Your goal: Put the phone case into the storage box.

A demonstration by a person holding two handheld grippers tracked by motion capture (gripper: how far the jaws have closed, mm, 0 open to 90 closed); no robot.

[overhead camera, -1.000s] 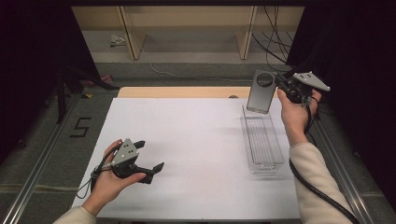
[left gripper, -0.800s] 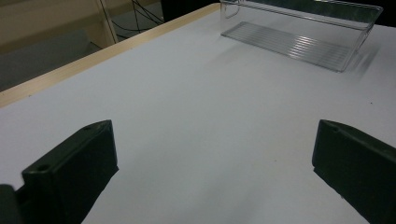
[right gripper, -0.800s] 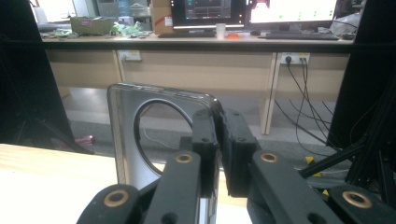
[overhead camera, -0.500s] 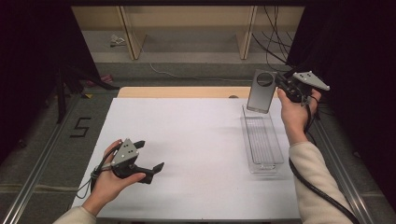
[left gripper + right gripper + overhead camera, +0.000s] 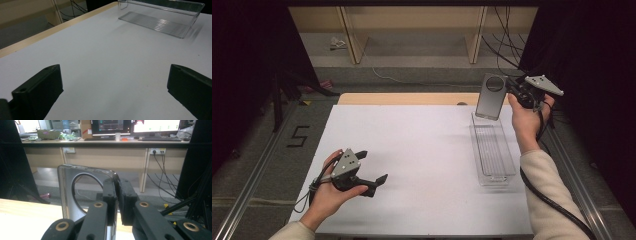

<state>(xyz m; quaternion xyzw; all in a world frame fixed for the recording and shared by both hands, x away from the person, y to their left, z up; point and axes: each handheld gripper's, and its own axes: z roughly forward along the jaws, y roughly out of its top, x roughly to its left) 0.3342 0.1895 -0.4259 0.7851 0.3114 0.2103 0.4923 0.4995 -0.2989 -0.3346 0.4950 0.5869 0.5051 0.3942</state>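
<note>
A grey phone case (image 5: 490, 97) with a round camera hole hangs upright over the far end of a clear plastic tray (image 5: 511, 161). My right gripper (image 5: 511, 90) is shut on the case's right edge, coming in from the right. In the right gripper view the case (image 5: 72, 182) stands just left of the pinched gripper (image 5: 117, 192). My left gripper (image 5: 373, 166) rests low over the white table at the near left, jaws wide open with nothing between them. In the left gripper view the gripper (image 5: 115, 82) frames bare table, and the tray (image 5: 155, 22) lies far ahead.
A white sheet (image 5: 412, 145) covers the table, with a wooden strip (image 5: 402, 98) along its far edge. Beyond stand wooden shelf legs (image 5: 349, 35) and loose cables (image 5: 507, 30). A cable (image 5: 547, 200) trails from the right gripper along the forearm.
</note>
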